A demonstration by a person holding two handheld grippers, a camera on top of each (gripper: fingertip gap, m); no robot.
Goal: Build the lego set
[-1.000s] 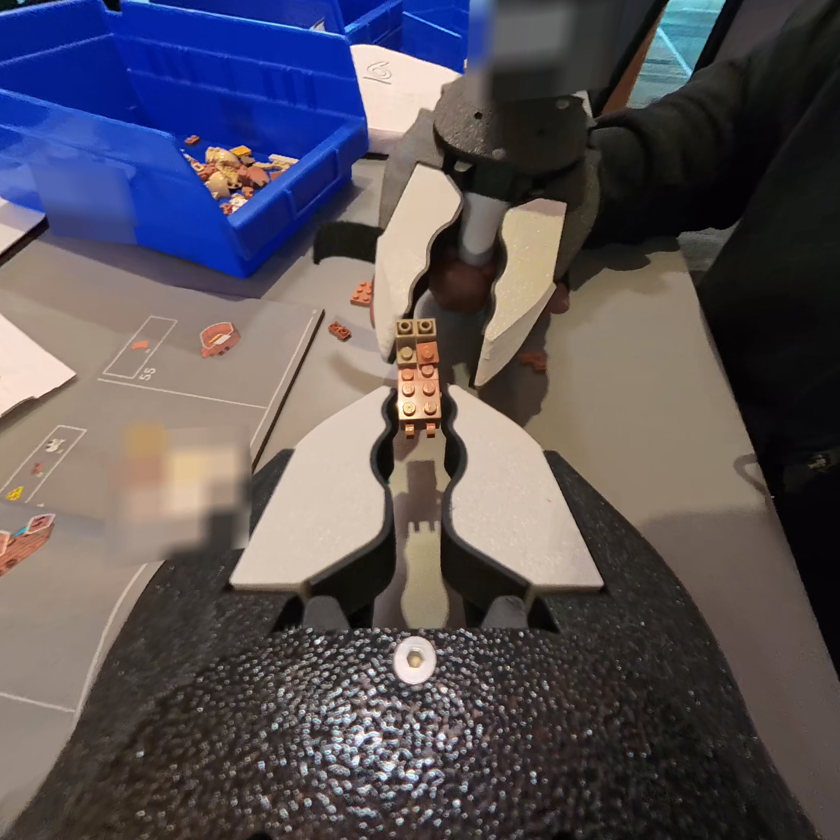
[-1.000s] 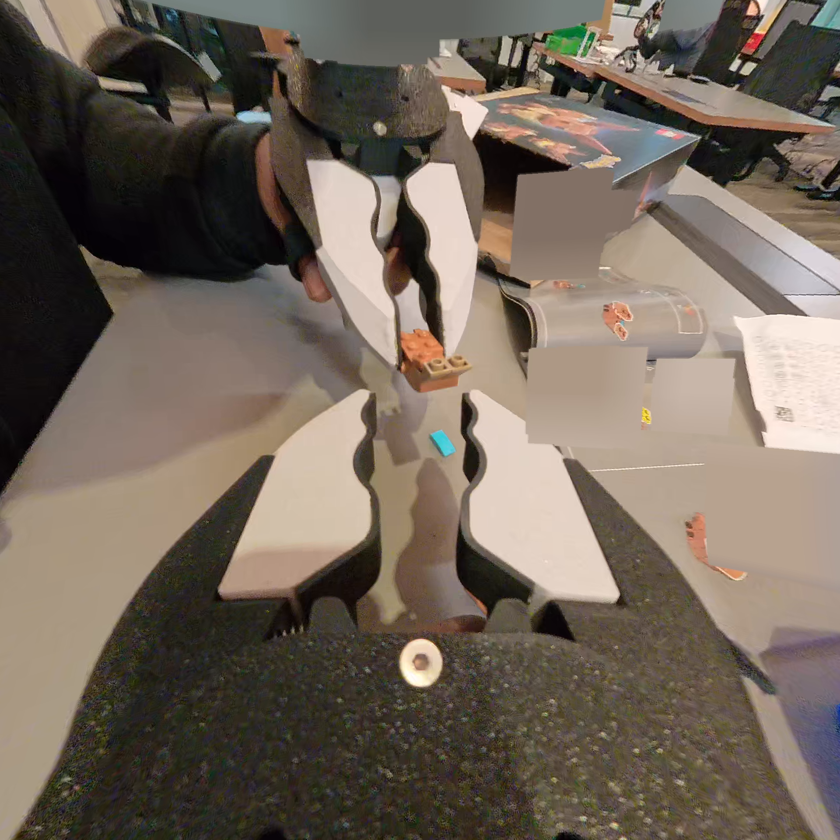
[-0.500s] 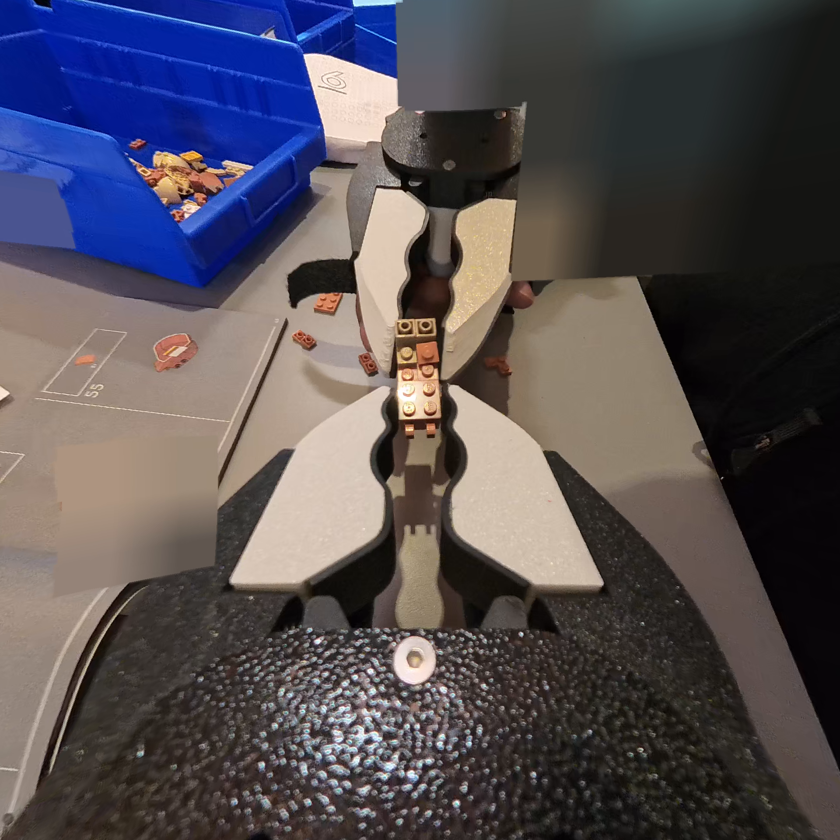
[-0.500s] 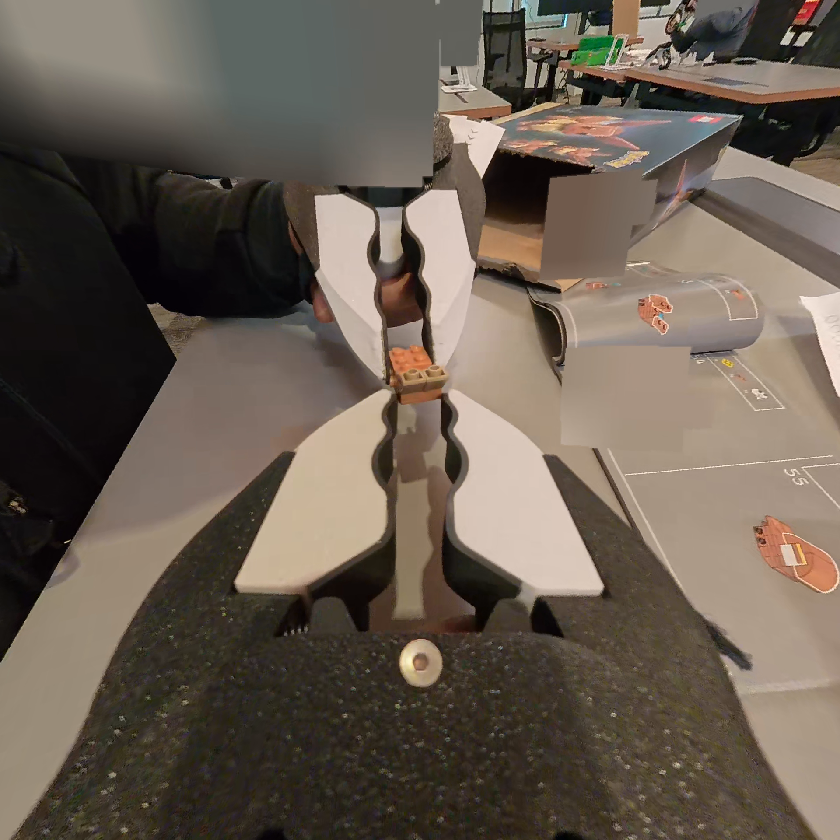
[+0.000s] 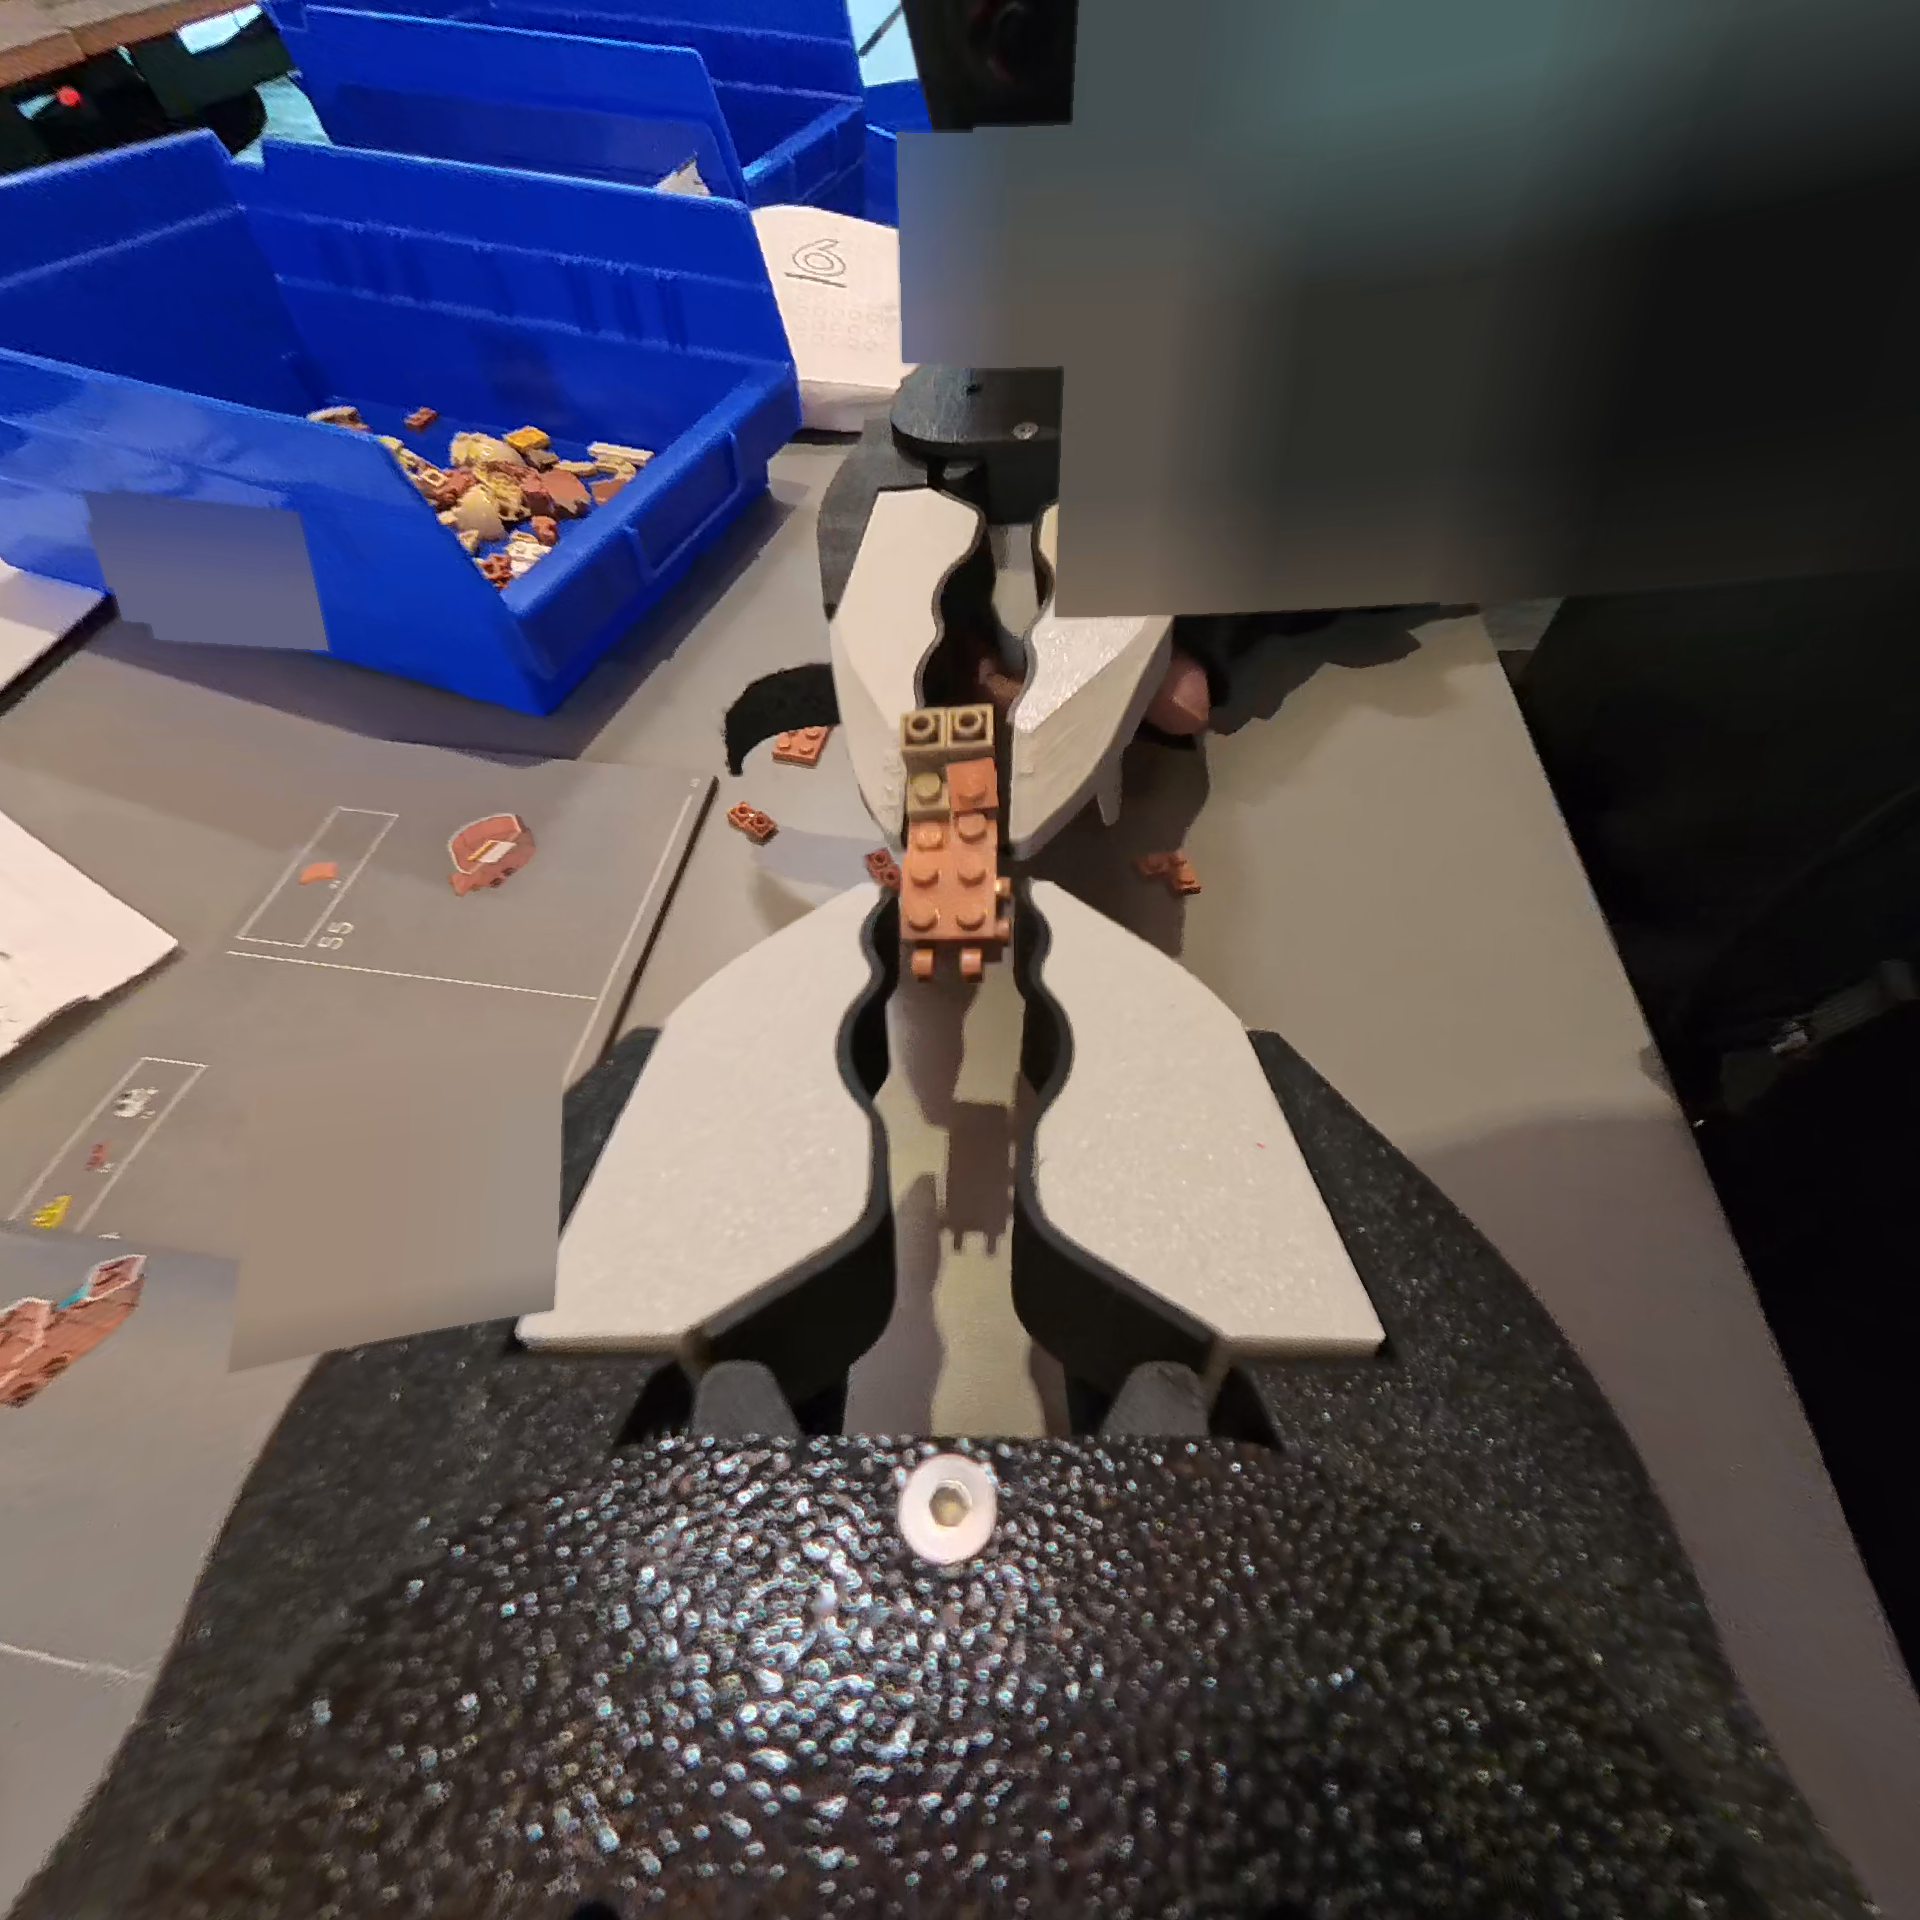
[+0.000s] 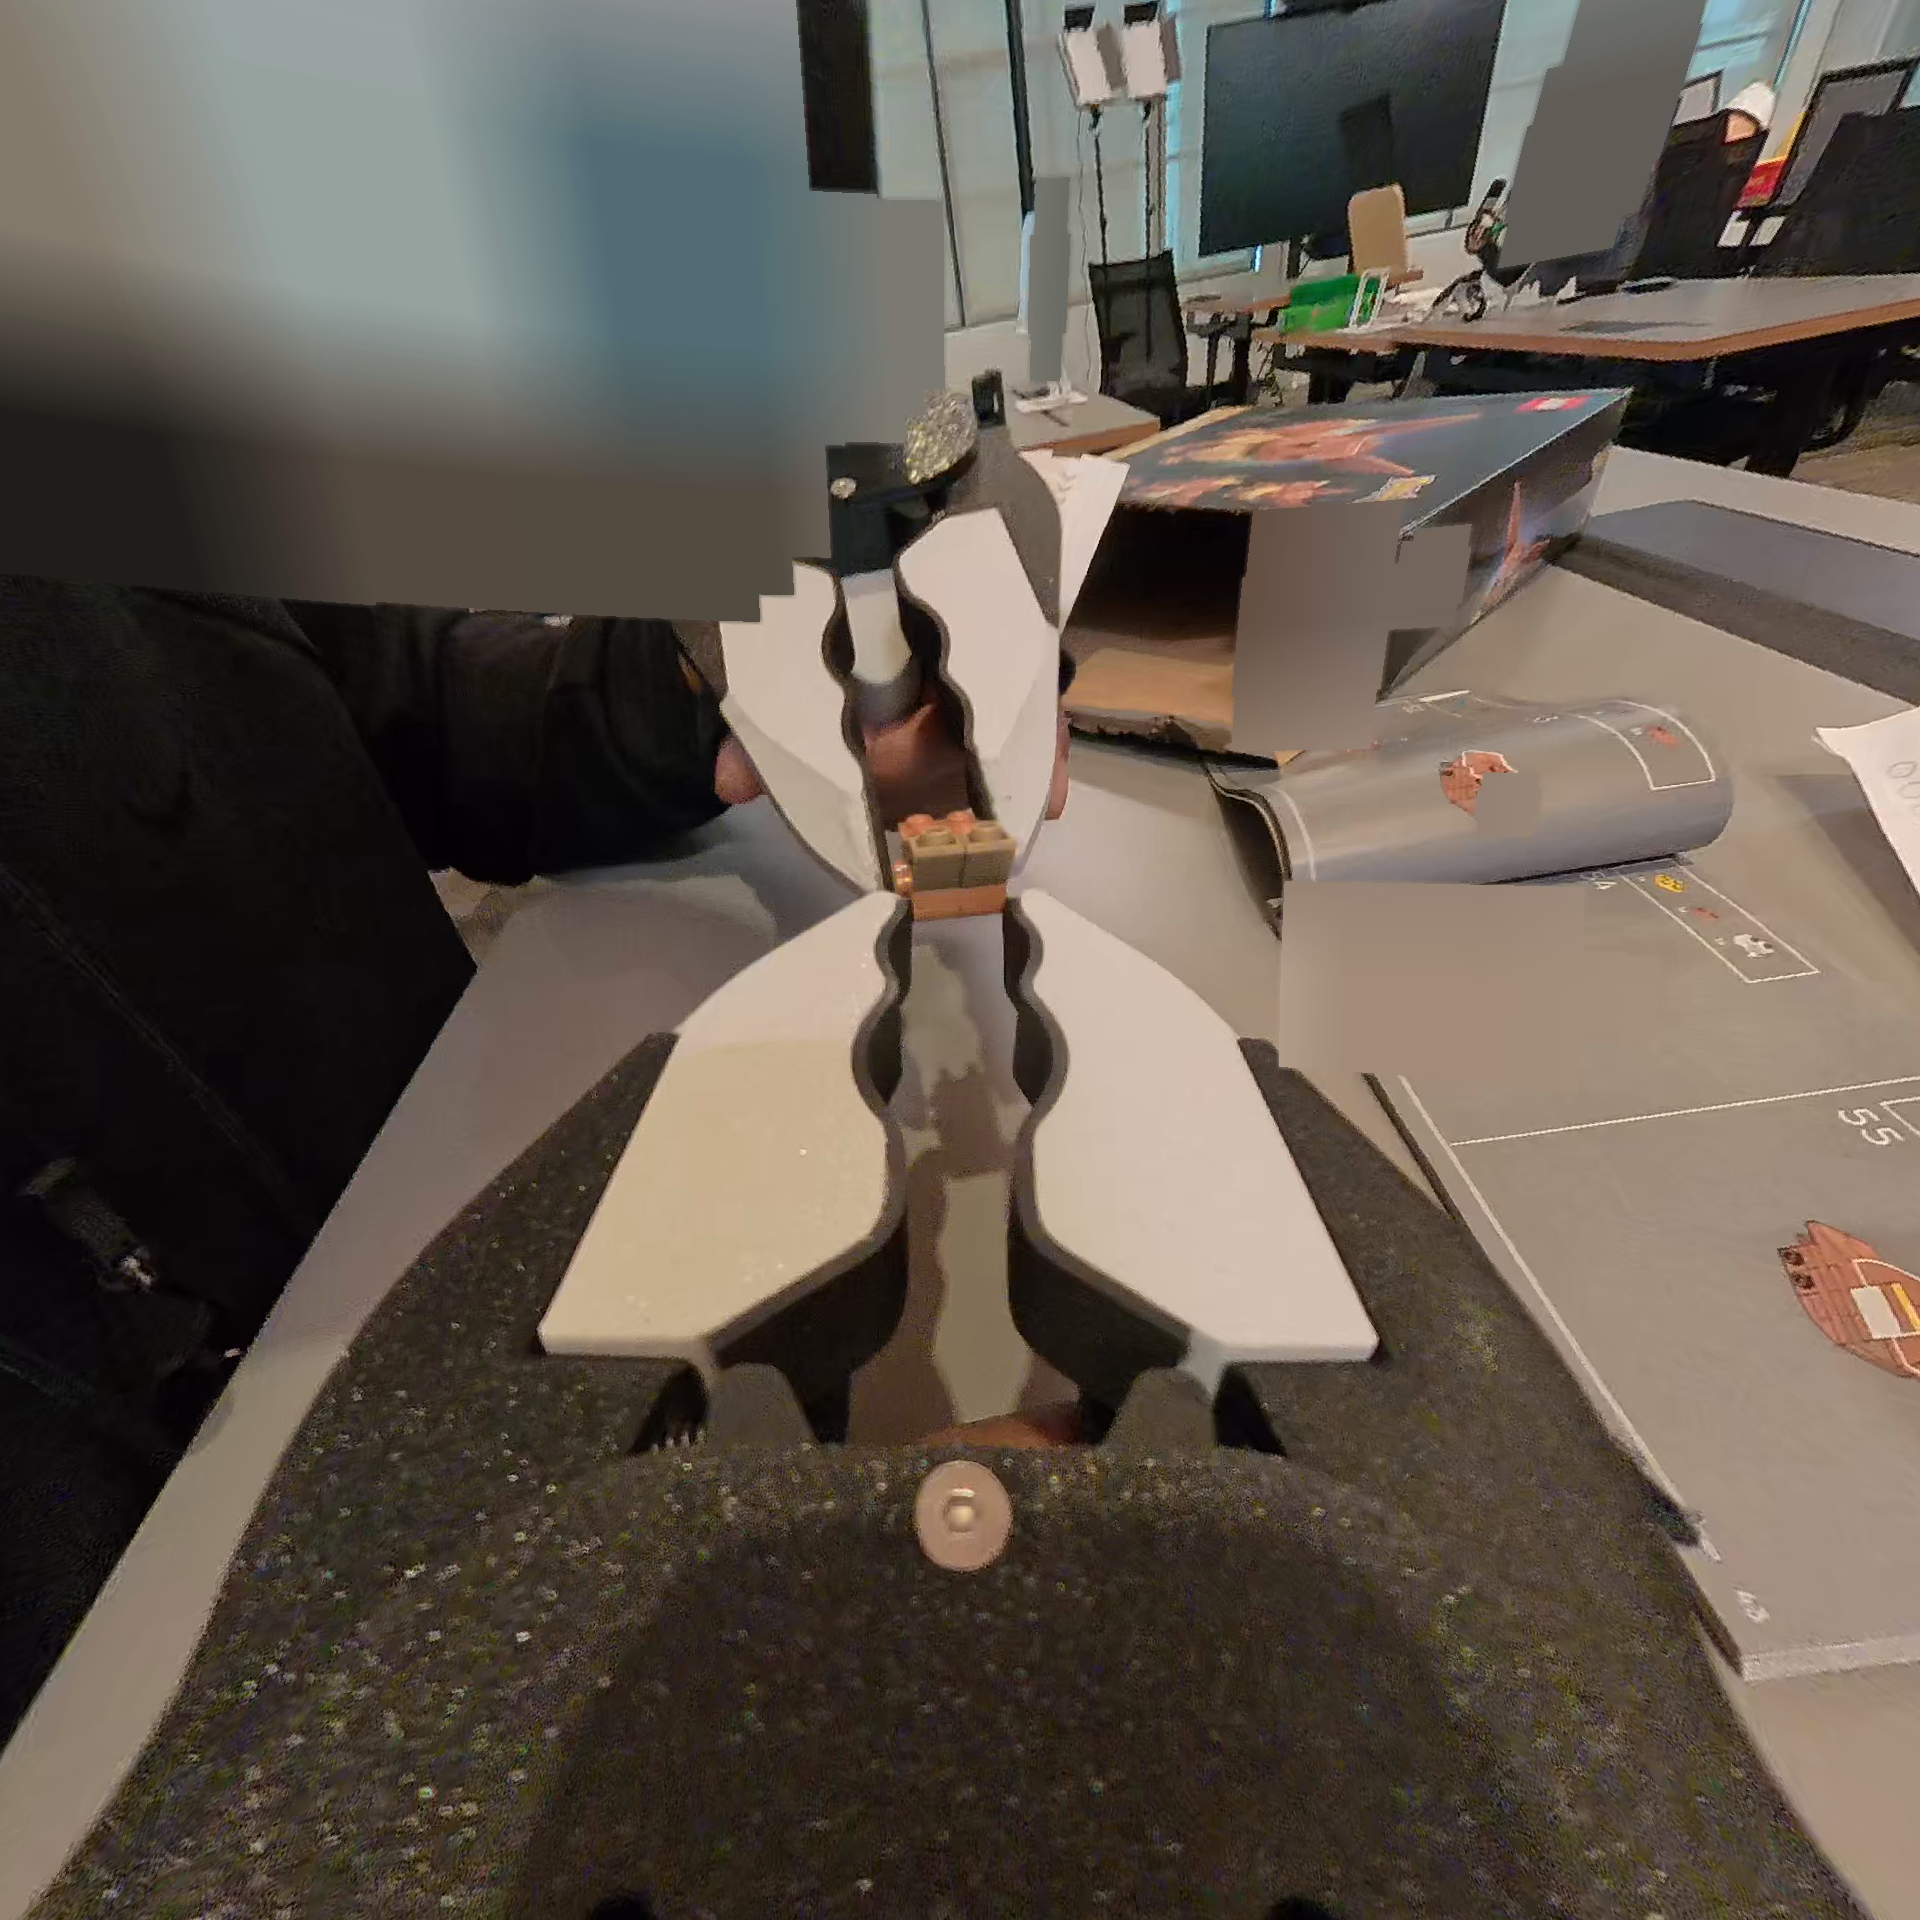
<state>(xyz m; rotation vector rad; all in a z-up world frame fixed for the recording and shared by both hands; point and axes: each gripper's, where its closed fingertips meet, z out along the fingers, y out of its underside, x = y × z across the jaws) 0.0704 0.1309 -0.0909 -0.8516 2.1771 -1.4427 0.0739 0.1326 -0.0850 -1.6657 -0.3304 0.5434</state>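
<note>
Toy-brick assembly (image 5: 951,873) between left gripper (image 5: 951,935) and right gripper (image 6: 956,914), above table (image 5: 1299,935). Bin (image 5: 416,582) of bricks behind-left; instruction booklet (image 5: 416,935) left.

printed numbers on grey instruction sheet (image 5: 343,904)

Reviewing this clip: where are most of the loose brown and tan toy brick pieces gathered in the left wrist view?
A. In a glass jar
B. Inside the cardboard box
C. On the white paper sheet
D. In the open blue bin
D: the heap of loose pieces lies on the floor of the open blue bin, left of the two grippers.

Open-plan office: long desks (image 6: 1662,322), office chairs (image 6: 1132,312), wall monitor (image 6: 1351,114)
</note>
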